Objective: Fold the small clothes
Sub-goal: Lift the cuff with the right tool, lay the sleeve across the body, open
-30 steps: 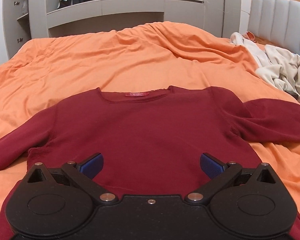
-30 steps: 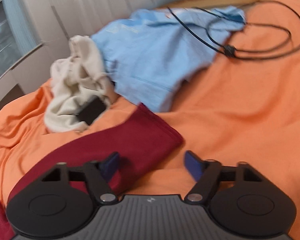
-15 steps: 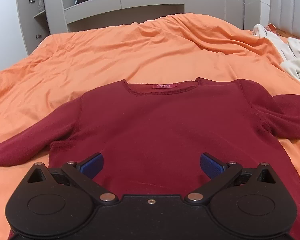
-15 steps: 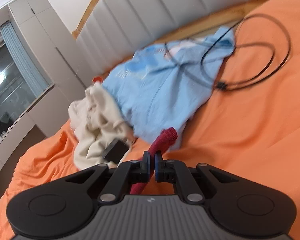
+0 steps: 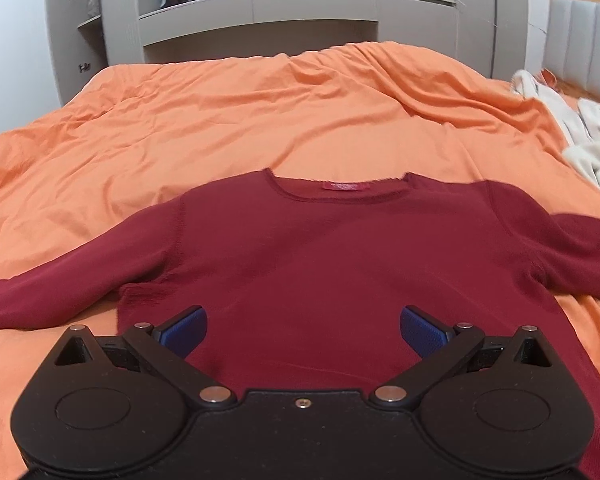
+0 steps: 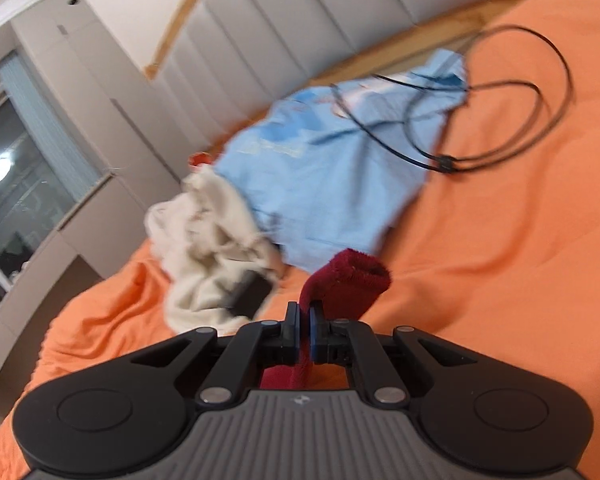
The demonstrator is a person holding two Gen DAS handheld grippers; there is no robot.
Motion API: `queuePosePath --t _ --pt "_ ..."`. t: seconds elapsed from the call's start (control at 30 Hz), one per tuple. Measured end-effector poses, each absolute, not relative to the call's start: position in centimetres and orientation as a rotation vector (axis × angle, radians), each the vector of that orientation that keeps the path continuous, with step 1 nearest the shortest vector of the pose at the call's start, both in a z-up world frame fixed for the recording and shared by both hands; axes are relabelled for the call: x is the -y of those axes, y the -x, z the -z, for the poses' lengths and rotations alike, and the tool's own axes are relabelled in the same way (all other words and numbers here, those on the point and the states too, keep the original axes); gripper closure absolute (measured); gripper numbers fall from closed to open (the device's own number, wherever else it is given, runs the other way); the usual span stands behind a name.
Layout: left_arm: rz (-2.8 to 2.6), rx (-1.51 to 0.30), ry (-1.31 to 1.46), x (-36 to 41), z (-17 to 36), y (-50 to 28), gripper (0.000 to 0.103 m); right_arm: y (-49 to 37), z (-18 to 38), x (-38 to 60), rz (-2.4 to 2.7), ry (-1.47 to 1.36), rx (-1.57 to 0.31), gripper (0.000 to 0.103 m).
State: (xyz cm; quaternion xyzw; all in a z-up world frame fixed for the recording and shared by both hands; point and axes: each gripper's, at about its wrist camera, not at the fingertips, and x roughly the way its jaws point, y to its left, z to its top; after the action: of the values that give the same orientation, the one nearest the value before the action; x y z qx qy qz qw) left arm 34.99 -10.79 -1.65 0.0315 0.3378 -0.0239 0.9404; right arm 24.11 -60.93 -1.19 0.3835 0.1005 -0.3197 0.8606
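A dark red long-sleeved top (image 5: 320, 256) lies flat on the orange bedspread (image 5: 260, 120), neck away from me, sleeves spread to both sides. My left gripper (image 5: 303, 330) hovers open over its lower body, blue pads wide apart with nothing between them. In the right wrist view my right gripper (image 6: 305, 322) is shut on the cuff of the red sleeve (image 6: 348, 280), which sticks up past the fingertips, lifted off the bed.
A light blue garment (image 6: 332, 160) and a cream one (image 6: 208, 236) are heaped by the padded headboard (image 6: 300, 28), with a black cable (image 6: 500, 120) looped over the blue one. A small black object (image 6: 248, 294) lies in the cream cloth. Grey shelving (image 5: 260, 12) stands beyond the bed.
The right gripper closed on the sleeve cuff and rose with it. The left gripper's view swung a little to the left, its jaws staying open.
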Motion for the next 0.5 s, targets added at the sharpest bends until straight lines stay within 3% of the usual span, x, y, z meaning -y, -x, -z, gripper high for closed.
queuePosePath --t 0.5 --pt "-0.033 -0.661 0.124 1.8 -1.0 -36.4 0.0 -33.1 -8.0 45.5 0.2 -0.529 -0.185 0.098"
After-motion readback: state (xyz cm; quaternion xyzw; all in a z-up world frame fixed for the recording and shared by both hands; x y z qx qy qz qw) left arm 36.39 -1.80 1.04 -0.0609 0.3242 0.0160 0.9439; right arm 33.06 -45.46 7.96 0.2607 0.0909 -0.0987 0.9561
